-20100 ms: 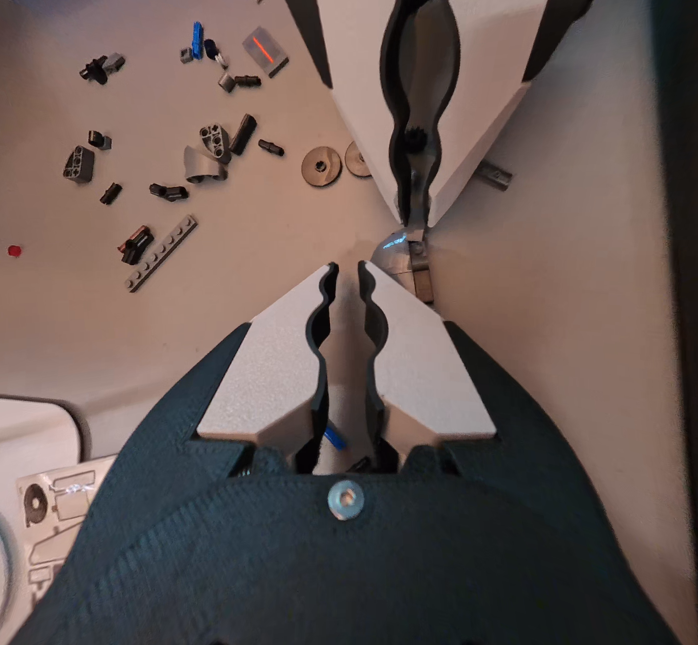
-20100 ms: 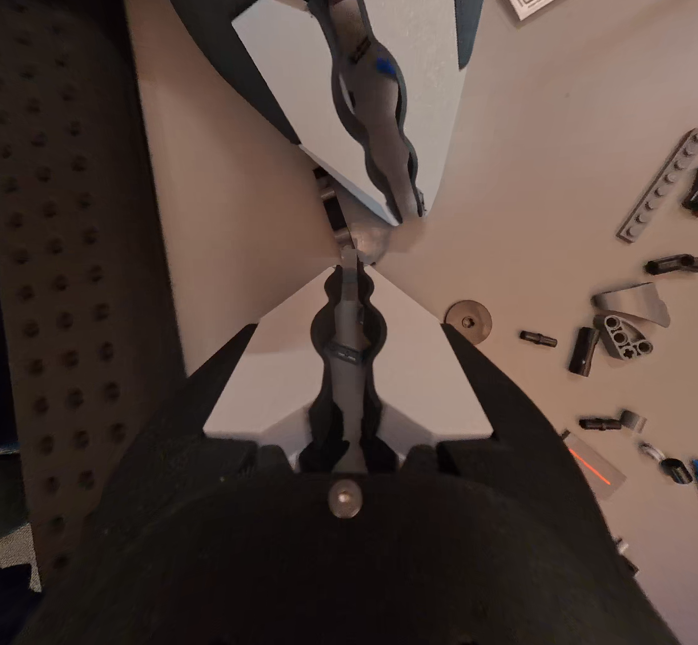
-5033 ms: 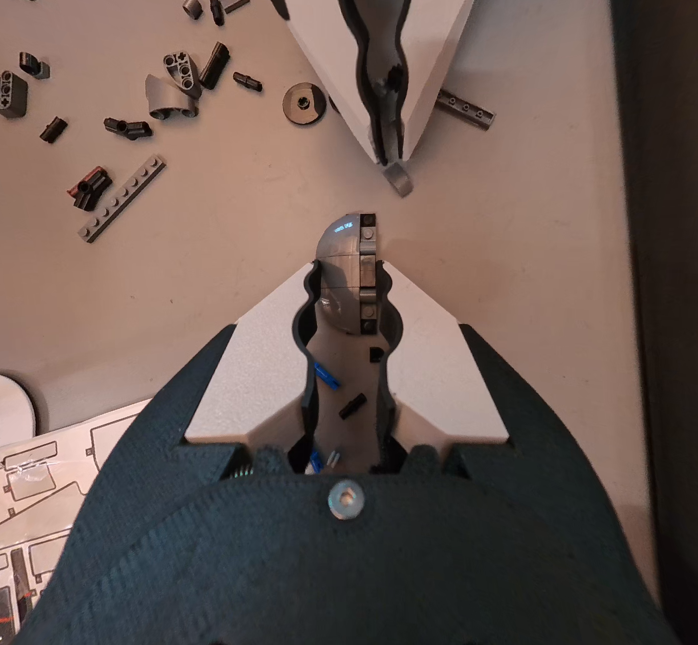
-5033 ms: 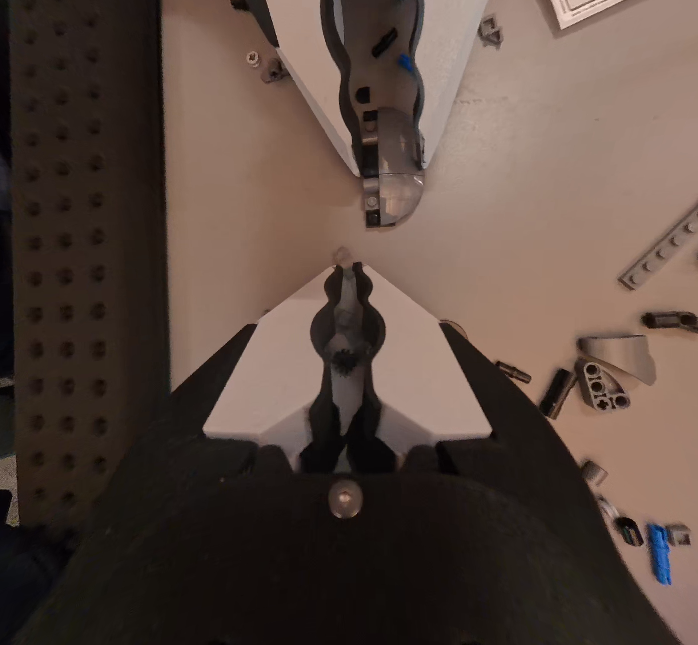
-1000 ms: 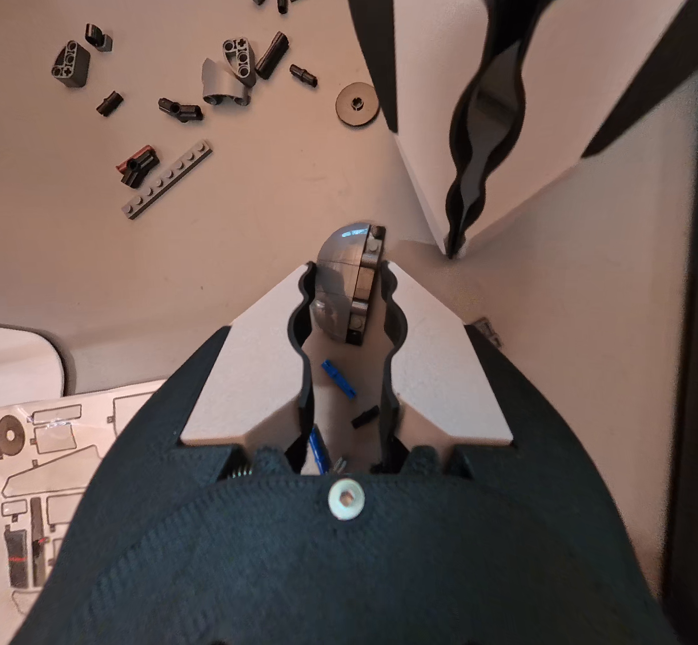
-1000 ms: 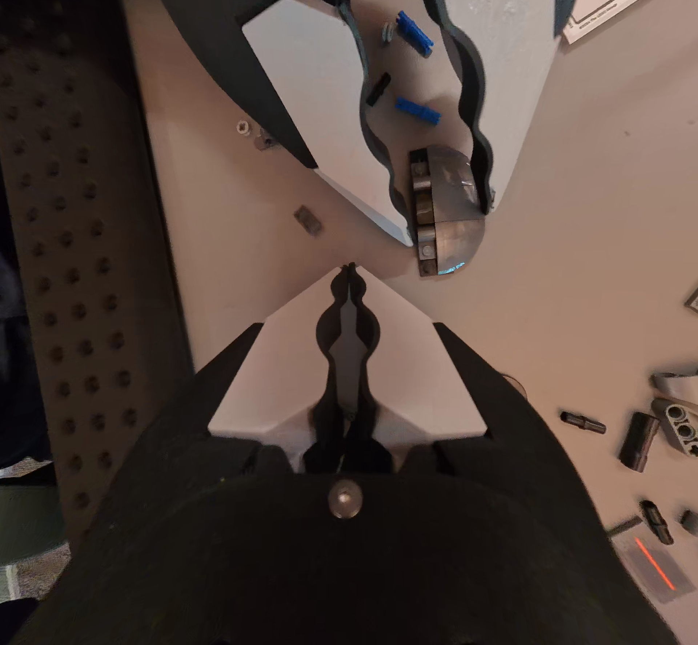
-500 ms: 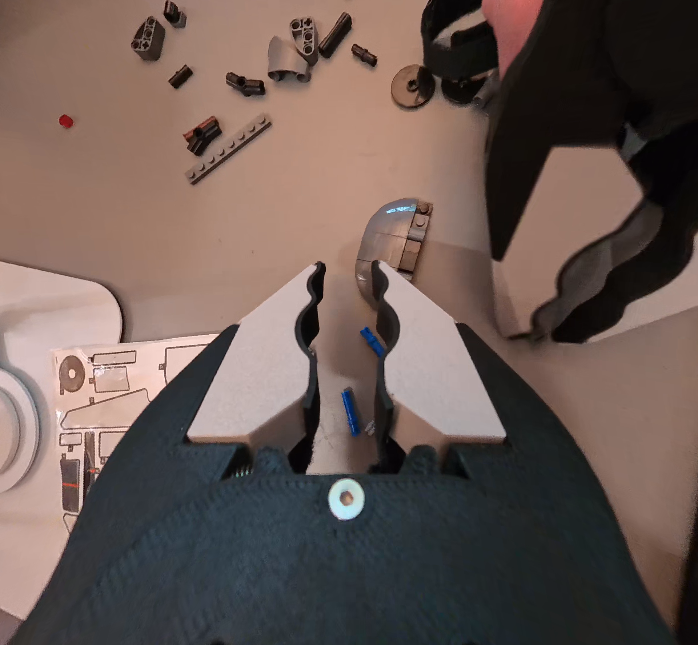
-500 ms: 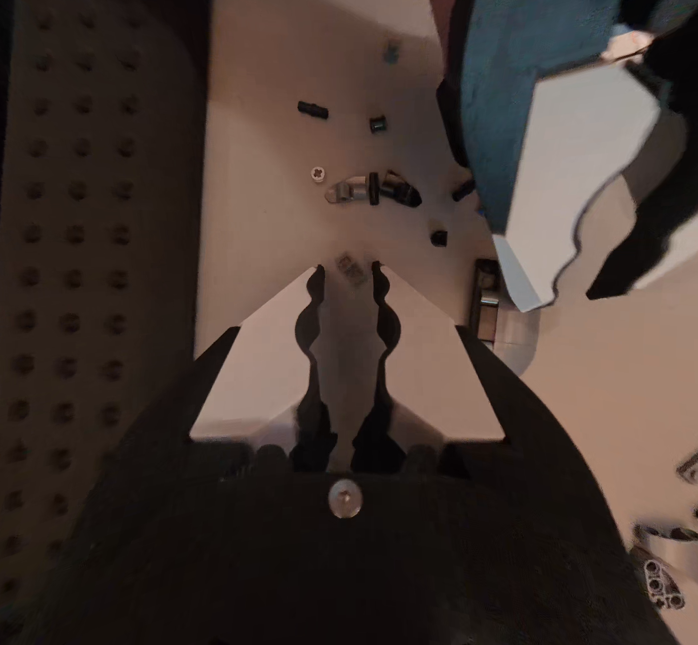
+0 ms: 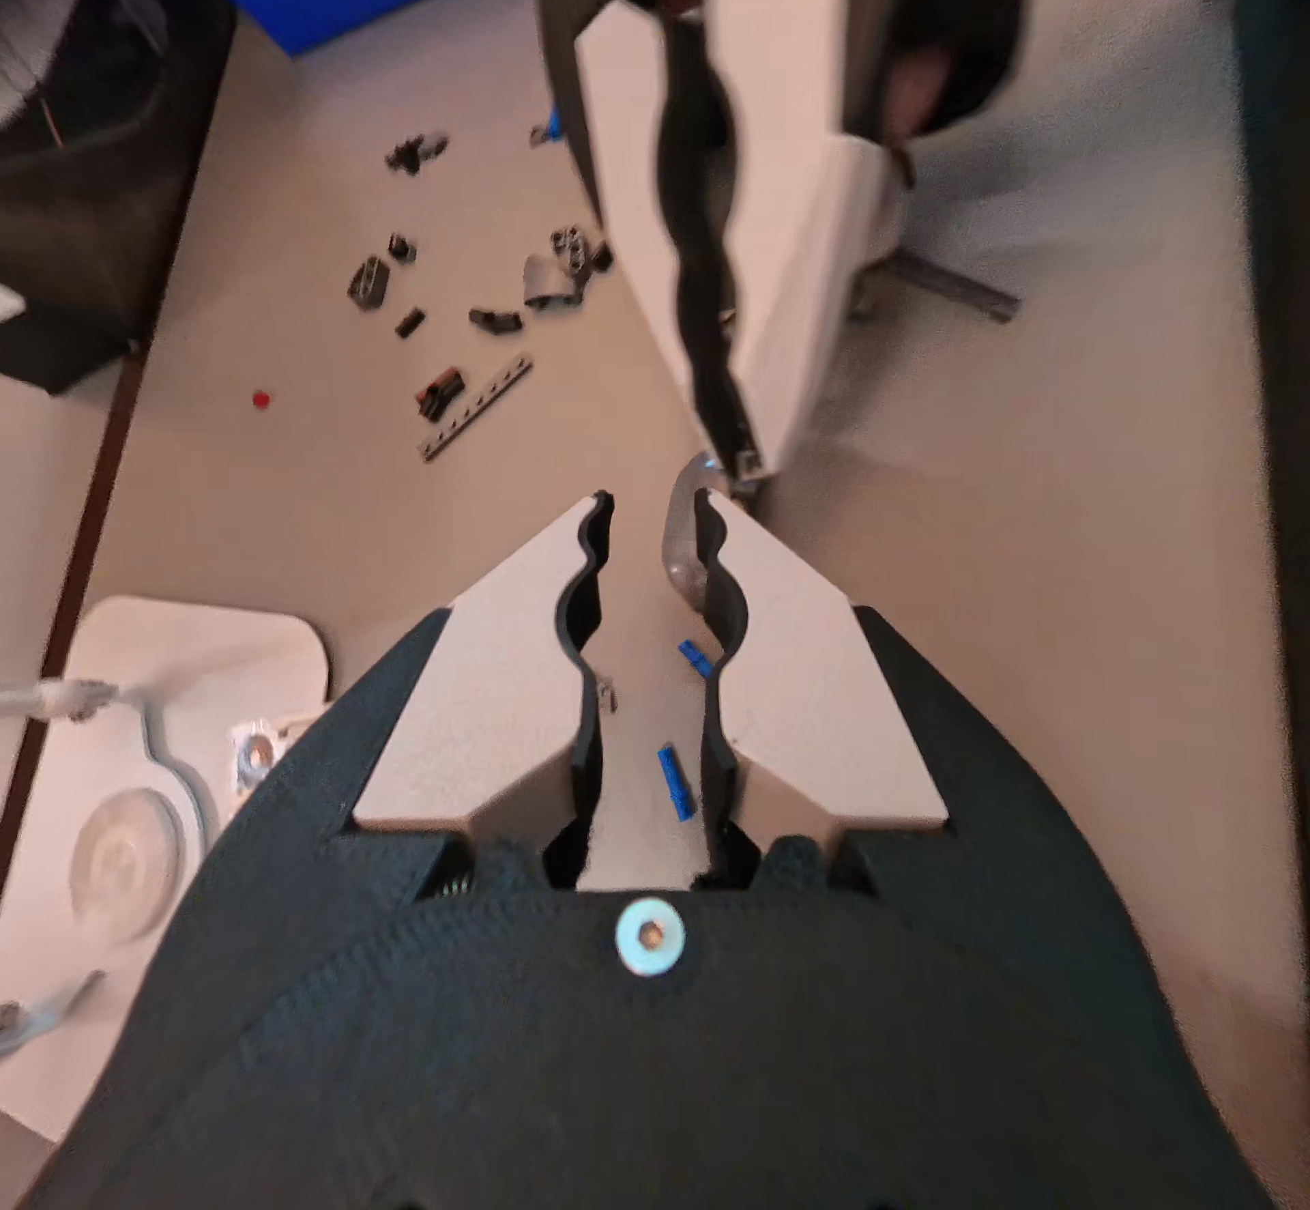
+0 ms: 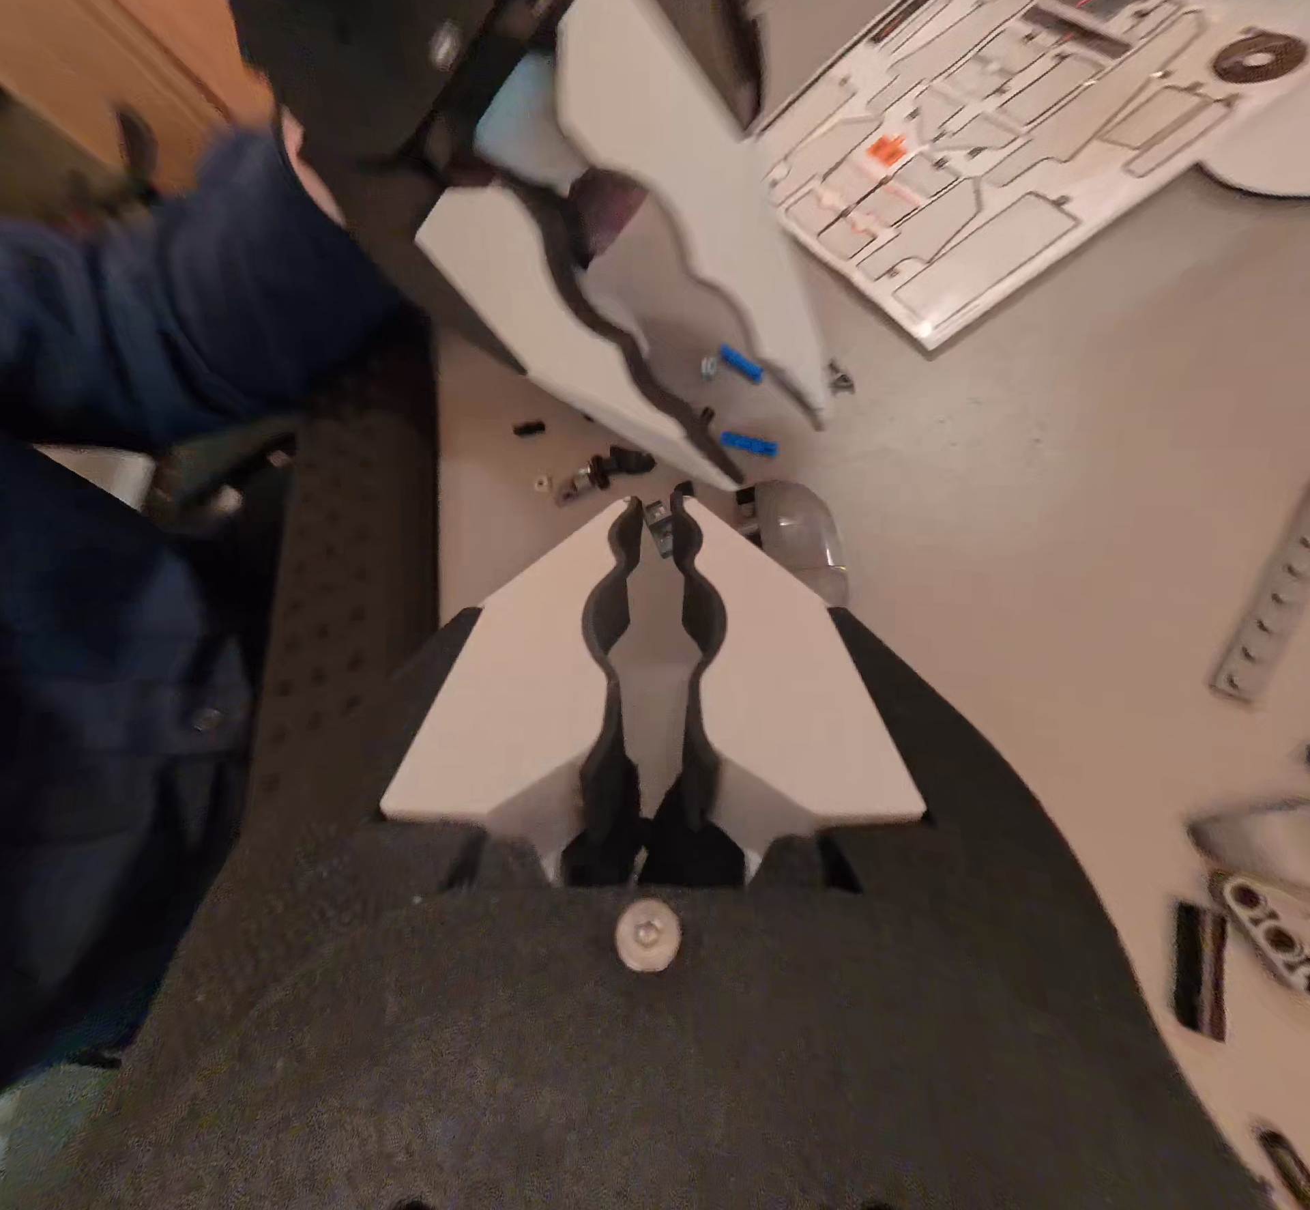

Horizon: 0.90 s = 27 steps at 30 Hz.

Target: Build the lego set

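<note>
The grey dome assembly (image 9: pixel 679 538) lies on the table, half hidden behind my left gripper's right finger; it also shows in the right wrist view (image 10: pixel 801 538). My left gripper (image 9: pixel 652 501) is open and empty, with two blue pins (image 9: pixel 695 655) on the table between its fingers. My right gripper (image 10: pixel 656 497) is down at the table beside the dome, its jaws closed to a narrow gap on a small grey piece (image 10: pixel 658 525). In the left wrist view my right gripper (image 9: pixel 741 460) reaches down from above, its tips just beyond the dome. The left gripper (image 10: pixel 776 453) shows open.
Loose dark and grey pieces (image 9: pixel 496 297), a long grey plate (image 9: pixel 475 410) and a red stud (image 9: pixel 261 399) lie at the far left. A sticker sheet (image 10: pixel 992 134) and a white base (image 9: pixel 142 786) sit near the left gripper. A dark perforated mat (image 10: pixel 333 573) borders the table. The tips of both grippers are at nearly the same place.
My left gripper has let go of the dome assembly and drawn back a little. My right gripper has opened, come down over the small grey piece and closed on it.
</note>
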{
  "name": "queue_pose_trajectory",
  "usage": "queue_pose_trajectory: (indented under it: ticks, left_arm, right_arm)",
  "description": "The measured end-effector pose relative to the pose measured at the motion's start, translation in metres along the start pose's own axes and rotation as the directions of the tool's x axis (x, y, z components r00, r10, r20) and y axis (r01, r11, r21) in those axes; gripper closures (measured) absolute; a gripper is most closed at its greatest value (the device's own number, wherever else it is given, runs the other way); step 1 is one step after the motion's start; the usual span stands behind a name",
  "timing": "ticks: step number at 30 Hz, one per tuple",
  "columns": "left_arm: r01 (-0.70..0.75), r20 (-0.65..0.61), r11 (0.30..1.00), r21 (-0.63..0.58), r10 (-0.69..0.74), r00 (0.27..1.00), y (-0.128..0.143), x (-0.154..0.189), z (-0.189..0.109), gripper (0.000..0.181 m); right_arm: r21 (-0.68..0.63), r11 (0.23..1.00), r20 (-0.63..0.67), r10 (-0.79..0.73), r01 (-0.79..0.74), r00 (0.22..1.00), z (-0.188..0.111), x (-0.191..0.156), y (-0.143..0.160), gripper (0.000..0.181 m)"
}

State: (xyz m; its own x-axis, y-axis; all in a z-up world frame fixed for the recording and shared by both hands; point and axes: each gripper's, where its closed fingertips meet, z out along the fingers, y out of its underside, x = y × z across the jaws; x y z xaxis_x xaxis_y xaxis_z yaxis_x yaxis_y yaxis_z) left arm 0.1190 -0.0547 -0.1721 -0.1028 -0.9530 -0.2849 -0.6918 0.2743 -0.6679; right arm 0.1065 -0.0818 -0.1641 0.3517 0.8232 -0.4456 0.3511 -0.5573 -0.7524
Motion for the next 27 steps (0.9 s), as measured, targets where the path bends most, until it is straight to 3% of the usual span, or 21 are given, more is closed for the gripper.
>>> queue_pose_trajectory:
  ticks: [6,16,23,27]
  left_arm:
    - [-0.167,0.039,0.981,0.096,0.164,0.986,-0.032,0.018,-0.002,0.162]
    - [-0.244,0.149,0.967,0.07,0.231,0.961,-0.035,0.01,-0.004,0.171]
    - [-0.174,0.246,0.973,0.149,0.134,0.96,-0.049,-0.011,-0.018,0.176]
    - [-0.075,0.197,0.97,0.232,0.028,0.98,-0.054,-0.015,-0.023,0.178]
  right_arm:
    - [0.128,0.98,0.156,0.129,-0.15,0.979,-0.025,-0.001,-0.011,0.175]
    - [0.169,0.947,0.262,0.224,-0.273,0.939,-0.028,-0.002,-0.015,0.175]
    - [0.323,0.872,0.359,0.247,-0.368,0.9,-0.042,-0.002,-0.041,0.175]
    - [0.37,0.883,0.312,0.177,-0.291,0.933,-0.047,-0.004,-0.048,0.174]
